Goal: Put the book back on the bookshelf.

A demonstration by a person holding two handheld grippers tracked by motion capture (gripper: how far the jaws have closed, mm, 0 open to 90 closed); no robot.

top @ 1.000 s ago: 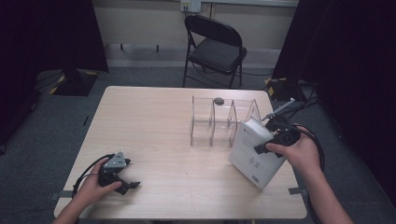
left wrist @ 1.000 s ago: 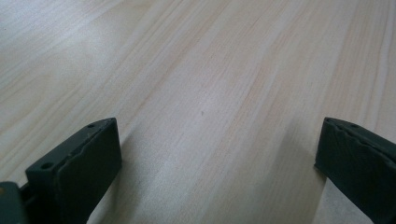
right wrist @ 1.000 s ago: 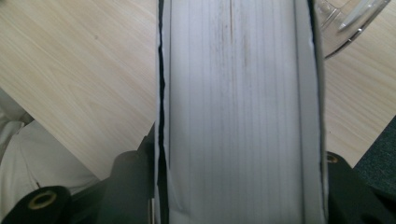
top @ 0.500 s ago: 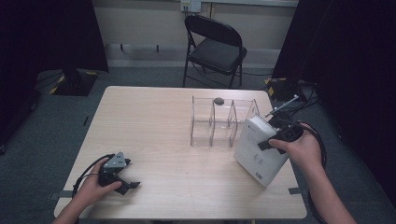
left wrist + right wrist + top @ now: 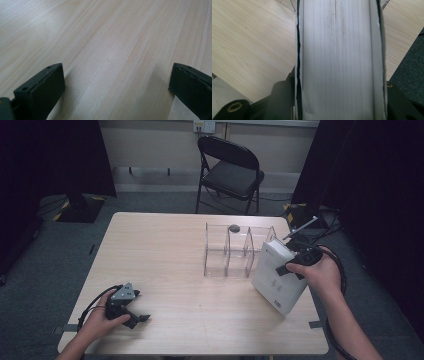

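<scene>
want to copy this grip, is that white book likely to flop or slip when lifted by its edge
The white book probably stays stiff: its thick page block sits squarely in the right gripper. It looks fairly heavy, so, held tilted near the table edge, it may sag or slip.

The left hand (image 5: 102, 317) rests low at the near left, its forearm coming in from the bottom edge, holding the left hand-held gripper (image 5: 137, 319) with jaws spread wide and nothing between them. The right forearm reaches forward on the right; the right hand (image 5: 322, 272) grips the right hand-held gripper (image 5: 285, 268), jaws clamped, pointing leftward.
</scene>
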